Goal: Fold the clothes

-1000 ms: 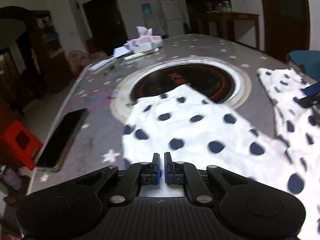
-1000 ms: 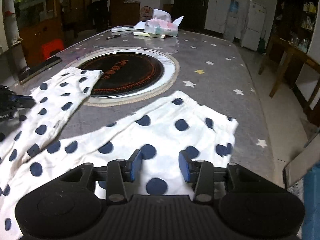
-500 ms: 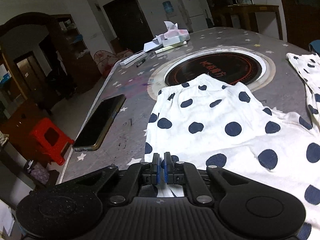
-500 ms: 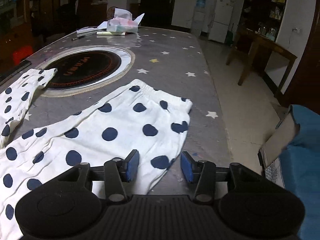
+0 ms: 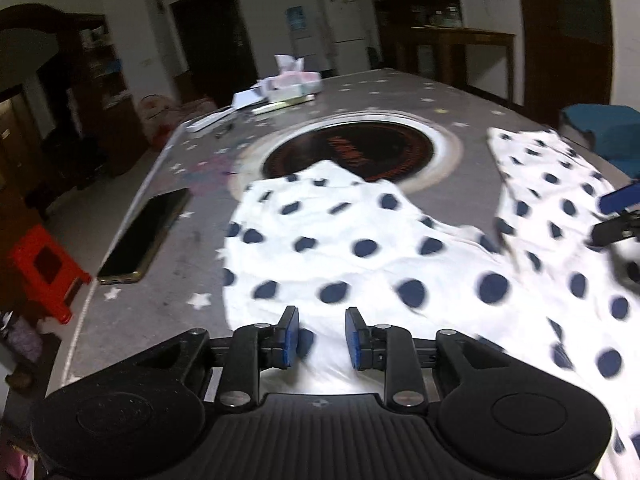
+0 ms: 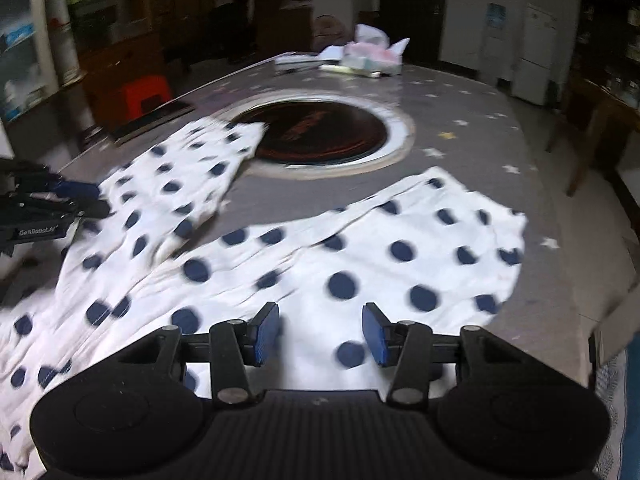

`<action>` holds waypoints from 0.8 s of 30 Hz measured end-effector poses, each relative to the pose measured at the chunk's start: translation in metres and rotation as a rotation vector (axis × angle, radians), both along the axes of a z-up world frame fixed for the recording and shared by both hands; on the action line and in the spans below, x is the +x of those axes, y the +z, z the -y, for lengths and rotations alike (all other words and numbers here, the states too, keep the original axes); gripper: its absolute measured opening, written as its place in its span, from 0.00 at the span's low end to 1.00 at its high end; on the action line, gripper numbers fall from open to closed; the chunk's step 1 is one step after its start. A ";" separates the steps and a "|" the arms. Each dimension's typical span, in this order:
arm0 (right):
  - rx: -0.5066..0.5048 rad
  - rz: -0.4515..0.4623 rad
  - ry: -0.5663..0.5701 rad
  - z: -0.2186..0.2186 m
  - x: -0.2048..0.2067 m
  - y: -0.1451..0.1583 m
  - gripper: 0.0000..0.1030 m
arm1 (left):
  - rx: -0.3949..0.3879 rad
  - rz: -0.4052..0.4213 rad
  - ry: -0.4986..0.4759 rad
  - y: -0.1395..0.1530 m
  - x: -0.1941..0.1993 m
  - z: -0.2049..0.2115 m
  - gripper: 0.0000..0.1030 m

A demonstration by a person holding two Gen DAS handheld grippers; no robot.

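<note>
White trousers with dark blue dots point(image 5: 360, 248) lie spread flat on the grey star-patterned table point(image 5: 168, 300), the two legs reaching toward the round black hotplate point(image 5: 352, 152). My left gripper point(image 5: 322, 338) is open and empty, low over the left leg's near edge. My right gripper point(image 6: 320, 332) is open and empty over the right leg point(image 6: 360, 264). The right gripper's fingertips point(image 5: 616, 216) show at the right edge of the left wrist view. The left gripper's fingers point(image 6: 44, 204) show at the left edge of the right wrist view.
A black phone point(image 5: 148, 236) lies near the table's left edge. A tissue box point(image 5: 292, 80) and papers sit at the far end. A red stool point(image 5: 44, 268) stands on the floor to the left. A blue seat point(image 5: 604, 132) is at the right.
My left gripper was shut and now stands open. Both grippers have moved back over the trousers, and the cloth lies lower and flatter.
</note>
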State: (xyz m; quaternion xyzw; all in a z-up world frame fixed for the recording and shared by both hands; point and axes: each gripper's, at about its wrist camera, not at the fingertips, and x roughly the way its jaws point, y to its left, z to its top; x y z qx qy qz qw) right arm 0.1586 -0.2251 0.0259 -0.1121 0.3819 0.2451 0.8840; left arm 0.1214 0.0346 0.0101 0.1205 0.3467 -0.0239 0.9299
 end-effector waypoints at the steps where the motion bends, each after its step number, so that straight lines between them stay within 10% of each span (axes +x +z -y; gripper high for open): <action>1: -0.009 -0.006 -0.005 -0.001 -0.001 -0.002 0.45 | 0.012 0.001 -0.007 -0.002 -0.002 0.002 0.27; 13: -0.010 -0.005 -0.181 0.034 -0.024 -0.008 0.46 | 0.040 0.005 0.115 -0.005 -0.016 -0.023 0.27; 24: 0.057 -0.025 -0.003 0.012 -0.081 0.016 0.49 | -0.070 -0.028 0.044 0.020 -0.072 -0.027 0.51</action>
